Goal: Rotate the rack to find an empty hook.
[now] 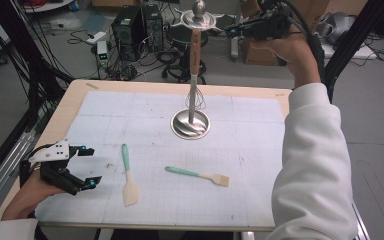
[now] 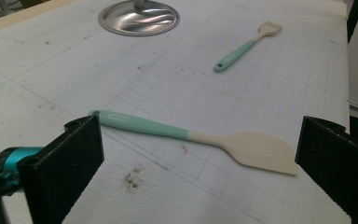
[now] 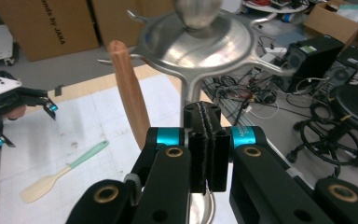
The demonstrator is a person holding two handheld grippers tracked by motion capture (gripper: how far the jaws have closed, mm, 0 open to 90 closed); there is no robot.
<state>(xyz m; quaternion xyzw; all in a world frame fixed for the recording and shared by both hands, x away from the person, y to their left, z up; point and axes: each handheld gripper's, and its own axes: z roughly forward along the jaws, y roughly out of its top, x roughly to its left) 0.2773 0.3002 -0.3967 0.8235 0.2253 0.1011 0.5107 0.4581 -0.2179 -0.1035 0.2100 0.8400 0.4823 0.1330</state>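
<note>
Spatula (image 1: 129, 181) and brush (image 1: 200, 175) lie near counter's (image 1: 75, 100) front edge, unhung; left gripper (image 1: 80, 167) beside, released. Left gripper view: jaws spread, flanking spatula. Right gripper view: right gripper (image 3: 207, 140) clenched, empty, at rack (image 3: 196, 42); whisk (image 3: 128, 88) already hung.

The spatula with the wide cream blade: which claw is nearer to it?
Left. The left claw sits just beside the spatula, open toward it; the right claw is up by the stand's top.
</note>
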